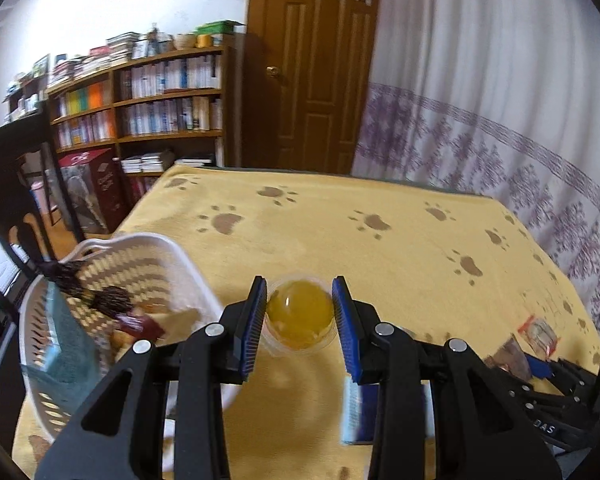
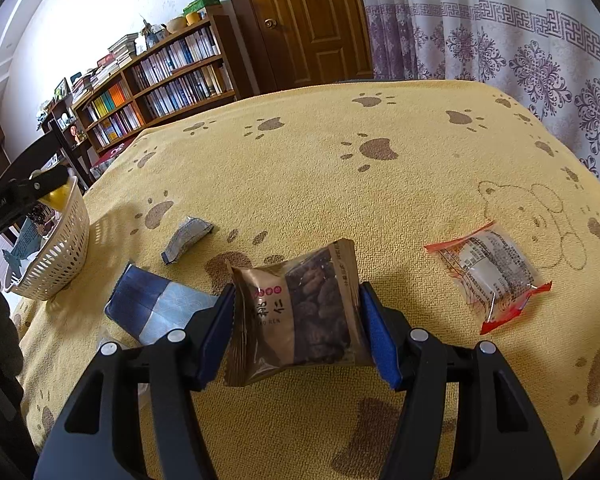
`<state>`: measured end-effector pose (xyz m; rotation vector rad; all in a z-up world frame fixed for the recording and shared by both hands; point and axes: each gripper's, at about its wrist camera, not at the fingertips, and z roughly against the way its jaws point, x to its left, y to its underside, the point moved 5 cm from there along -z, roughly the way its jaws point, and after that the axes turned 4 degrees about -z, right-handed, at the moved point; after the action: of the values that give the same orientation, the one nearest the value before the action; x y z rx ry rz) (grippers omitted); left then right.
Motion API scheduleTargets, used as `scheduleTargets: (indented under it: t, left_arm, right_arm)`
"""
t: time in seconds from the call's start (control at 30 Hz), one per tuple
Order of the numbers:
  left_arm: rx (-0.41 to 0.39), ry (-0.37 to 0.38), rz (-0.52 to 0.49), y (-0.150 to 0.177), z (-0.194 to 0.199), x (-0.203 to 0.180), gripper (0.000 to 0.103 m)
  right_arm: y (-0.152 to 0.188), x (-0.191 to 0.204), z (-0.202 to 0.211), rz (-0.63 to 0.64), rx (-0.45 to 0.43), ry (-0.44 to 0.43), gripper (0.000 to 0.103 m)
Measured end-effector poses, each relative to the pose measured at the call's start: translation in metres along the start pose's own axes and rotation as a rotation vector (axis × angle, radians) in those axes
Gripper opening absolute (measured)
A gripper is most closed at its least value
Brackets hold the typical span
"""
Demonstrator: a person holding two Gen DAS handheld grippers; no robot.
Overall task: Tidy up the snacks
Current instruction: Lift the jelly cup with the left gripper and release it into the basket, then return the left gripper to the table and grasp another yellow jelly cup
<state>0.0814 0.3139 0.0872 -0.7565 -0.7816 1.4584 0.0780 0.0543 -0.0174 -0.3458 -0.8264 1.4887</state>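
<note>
Left wrist view: the left gripper (image 1: 299, 312) has its blue pads (image 1: 253, 328) closed against both sides of a clear jelly cup (image 1: 299, 318) with yellow filling, which is held off the cloth, just right of the basket rim. Below the right finger a blue and pale-blue packet (image 1: 358, 412) lies flat on the yellow paw-print tablecloth (image 1: 340, 232). To the left stands a white slotted basket (image 1: 168, 256) holding a teal packet (image 1: 66, 344), a dark purple wrapper (image 1: 100, 296) and some smaller snacks that are too blurred to name. At the far right edge the other gripper's black frame shows beside a brown packet and a clear one with red ends.

Right wrist view: the right gripper (image 2: 296, 320) is partly closed, its pads pressing the left and right edges of a brown nut packet (image 2: 296, 312) with a clear window, so the packet is gripped upright between them. Left of it lies the blue and pale-blue packet (image 2: 152, 304), and a little farther a small grey-blue packet (image 2: 186, 238). To the right, apart from the gripper, a clear packet with red ends (image 2: 490, 276) rests on the tablecloth (image 2: 320, 168). The basket (image 2: 60, 248) stands at the table's left edge, with the left gripper's black frame and the yellow cup above it. Beyond the table are a bookshelf (image 2: 160, 76), a wooden door (image 2: 304, 20) and a patterned curtain (image 2: 520, 40).
</note>
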Motion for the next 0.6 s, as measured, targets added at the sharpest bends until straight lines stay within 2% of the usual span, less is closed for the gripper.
scheduleTargets:
  t: [0.13,0.33,0.47,0.53,0.6]
  left_arm:
    - [-0.048,-0.077,0.033,-0.010,0.012,0.029,0.035]
    - [-0.066,-0.121,0.106,-0.017,0.023,0.066,0.035]
    - [-0.024,-0.084,0.125,-0.013,0.016,0.068,0.037]
    - [-0.006,-0.045,0.109,-0.011,0.011,0.055,0.042]
    - [0.004,-0.006,0.063,-0.008,0.007,0.036,0.052]
  right_arm:
    - [0.000,0.000,0.000,0.000,0.000,0.000,0.061]
    - [0.000,0.000,0.000,-0.001,0.000,0.000,0.061]
    - [0.000,0.000,0.000,0.000,0.000,0.000,0.061]
    - [0.001,0.000,0.000,-0.001,-0.001,0.000,0.061]
    - [0.001,0.000,0.000,-0.001,-0.001,0.000,0.061]
